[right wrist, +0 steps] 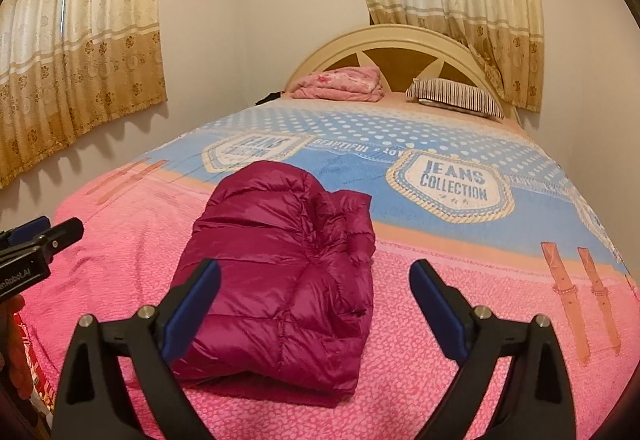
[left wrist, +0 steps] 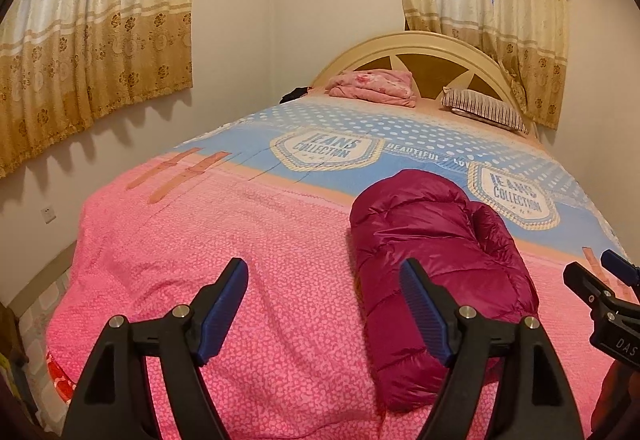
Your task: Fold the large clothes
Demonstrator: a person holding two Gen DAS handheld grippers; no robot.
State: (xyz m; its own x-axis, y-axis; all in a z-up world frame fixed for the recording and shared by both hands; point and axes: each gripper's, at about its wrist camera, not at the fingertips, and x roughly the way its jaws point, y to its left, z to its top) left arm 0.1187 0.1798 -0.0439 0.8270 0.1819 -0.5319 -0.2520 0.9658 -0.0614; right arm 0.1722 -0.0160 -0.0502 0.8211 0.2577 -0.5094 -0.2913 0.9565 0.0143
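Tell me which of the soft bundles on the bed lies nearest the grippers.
The magenta puffer jacket, folded on the pink part of the bedspread. The pink folded blanket and striped pillow lie far off by the headboard.

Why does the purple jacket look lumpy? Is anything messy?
Nothing stands out. The jacket lies folded in a puffy bundle on the bedspread; one flap on its right side bulges up a little. Blanket and pillow sit neatly by the headboard.

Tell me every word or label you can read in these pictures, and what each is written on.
"JEANS COLLECTION": badge printed on the bedspread.
"BEAUTIFUL": blue band of the bedspread between the badges; the word after it is too blurred.
"DAS": cut-off lettering on the right gripper body.
"nRobot.AI": cut-off label on the left gripper body.
The folded jacket shows no text.
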